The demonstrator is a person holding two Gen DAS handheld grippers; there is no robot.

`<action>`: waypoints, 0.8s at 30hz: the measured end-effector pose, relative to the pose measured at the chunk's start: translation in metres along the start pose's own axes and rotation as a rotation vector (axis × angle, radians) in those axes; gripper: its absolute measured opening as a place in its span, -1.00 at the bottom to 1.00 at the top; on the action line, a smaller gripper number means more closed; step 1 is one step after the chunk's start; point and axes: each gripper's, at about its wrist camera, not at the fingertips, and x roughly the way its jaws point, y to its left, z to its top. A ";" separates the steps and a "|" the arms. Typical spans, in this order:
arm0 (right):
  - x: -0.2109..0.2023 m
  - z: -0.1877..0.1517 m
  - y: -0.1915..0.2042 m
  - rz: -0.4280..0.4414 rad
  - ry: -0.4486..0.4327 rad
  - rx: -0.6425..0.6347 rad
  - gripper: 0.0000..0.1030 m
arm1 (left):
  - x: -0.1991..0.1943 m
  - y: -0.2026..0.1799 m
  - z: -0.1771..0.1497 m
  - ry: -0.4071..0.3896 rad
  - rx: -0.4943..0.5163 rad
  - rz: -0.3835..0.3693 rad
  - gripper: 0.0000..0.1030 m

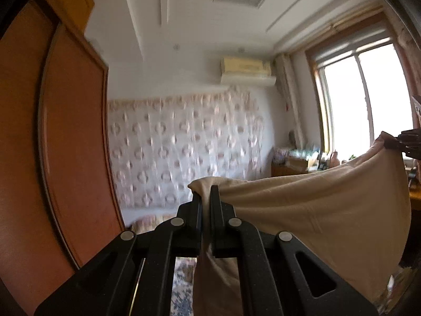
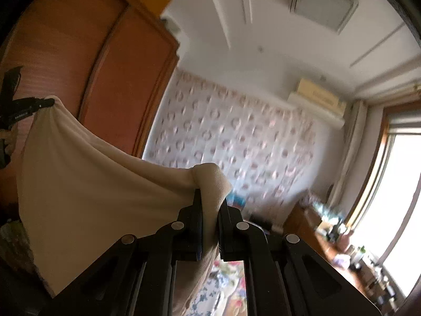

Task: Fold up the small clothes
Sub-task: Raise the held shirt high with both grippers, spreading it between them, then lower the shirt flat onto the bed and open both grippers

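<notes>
A beige garment (image 1: pixel 315 210) hangs stretched in the air between my two grippers. My left gripper (image 1: pixel 206 192) is shut on one corner of it, a fold of cloth bunched above the fingertips. In the left wrist view the right gripper (image 1: pixel 402 142) shows at the right edge, pinching the far corner. In the right wrist view my right gripper (image 2: pixel 209 197) is shut on its corner of the beige garment (image 2: pixel 92 197), cloth bulging over the tips. The left gripper (image 2: pixel 43 104) shows at the left edge there, clamped on the other corner. The cloth sags between them.
A brown wooden wardrobe (image 1: pixel 52 131) stands at the left. A patterned curtain (image 1: pixel 184 144) covers the far wall under an air conditioner (image 1: pixel 246 69). A bright window (image 1: pixel 368 100) and a cluttered desk (image 2: pixel 342 239) are at the right. Floral bedding (image 2: pixel 226 284) lies below.
</notes>
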 end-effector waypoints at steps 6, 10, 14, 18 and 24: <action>0.118 -0.064 -0.003 0.044 0.120 0.060 -0.83 | 0.110 -0.001 -0.070 0.165 -0.012 0.004 -0.89; 0.189 -0.095 -0.004 0.047 0.209 0.096 -0.83 | 0.168 -0.006 -0.102 0.263 -0.024 0.005 -0.89; 0.246 -0.108 -0.002 0.051 0.293 0.091 -0.83 | 0.211 -0.012 -0.124 0.342 -0.015 0.006 -0.89; 0.289 -0.112 -0.005 0.066 0.383 0.103 -0.83 | 0.243 -0.015 -0.147 0.424 -0.010 0.005 -0.89; 0.330 -0.085 -0.014 0.107 0.491 0.141 -0.83 | 0.279 -0.017 -0.179 0.524 -0.013 -0.004 -0.89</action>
